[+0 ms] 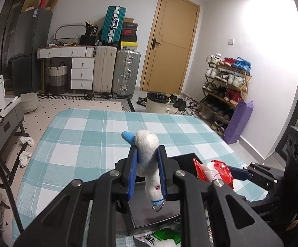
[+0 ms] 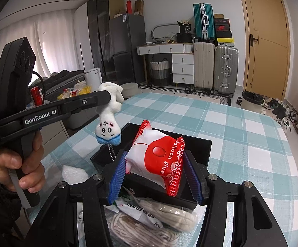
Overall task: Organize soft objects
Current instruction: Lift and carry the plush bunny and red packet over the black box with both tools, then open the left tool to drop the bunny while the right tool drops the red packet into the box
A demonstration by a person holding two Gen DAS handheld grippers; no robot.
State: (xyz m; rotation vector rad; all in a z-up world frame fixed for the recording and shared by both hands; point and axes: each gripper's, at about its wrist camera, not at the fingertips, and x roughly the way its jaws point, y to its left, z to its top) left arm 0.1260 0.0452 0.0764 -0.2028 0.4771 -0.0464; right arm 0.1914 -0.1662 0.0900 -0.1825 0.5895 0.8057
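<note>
Right tongs point(image 2: 156, 177) pinch the red balloon-glue packet point(image 2: 159, 160) directly over the black tray point(image 2: 198, 144) on the checked surface point(image 2: 241, 154); left tongs point(image 1: 147, 173) pinch the plush toy point(image 1: 147, 158) head-down beside its left edge

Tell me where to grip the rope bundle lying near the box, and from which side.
Grip the rope bundle across its bagged middle from above: it lies flat beside the black box, long and soft, so its middle probably bunches least. Both grippers are full now.
</note>
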